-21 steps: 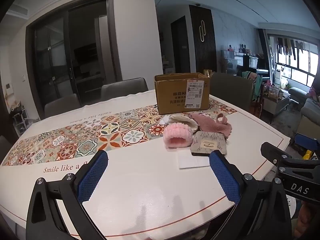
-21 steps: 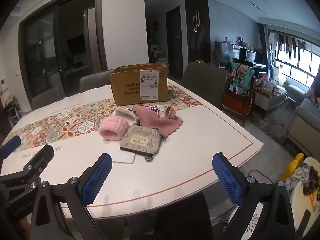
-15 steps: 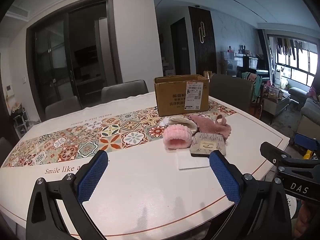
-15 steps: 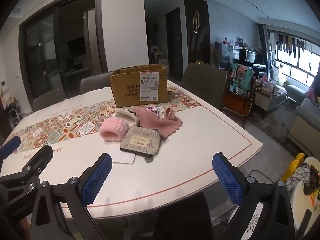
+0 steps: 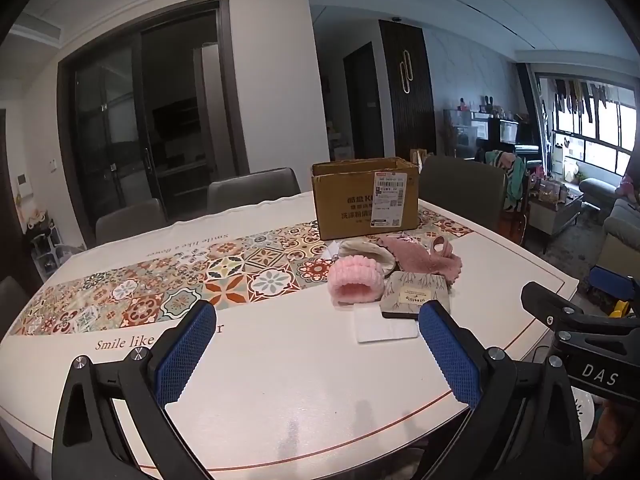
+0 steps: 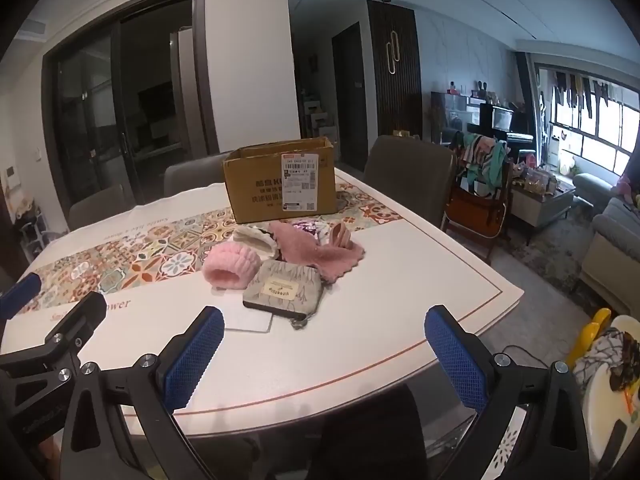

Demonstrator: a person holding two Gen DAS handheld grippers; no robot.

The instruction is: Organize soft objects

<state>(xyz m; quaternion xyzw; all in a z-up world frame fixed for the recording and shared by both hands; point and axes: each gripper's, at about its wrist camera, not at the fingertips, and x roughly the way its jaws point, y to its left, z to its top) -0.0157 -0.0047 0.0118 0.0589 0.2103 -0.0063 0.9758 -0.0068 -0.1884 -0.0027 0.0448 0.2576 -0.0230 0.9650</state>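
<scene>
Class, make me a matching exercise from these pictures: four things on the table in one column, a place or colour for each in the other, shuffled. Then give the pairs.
1. cardboard box
2. fluffy headband
3. pouch
4. white card

A. light pink
B. partly under the pouch
C. grey, with a label patch
D. behind the soft pile, top open

Pairs: 1-D, 2-A, 3-C, 4-B
</scene>
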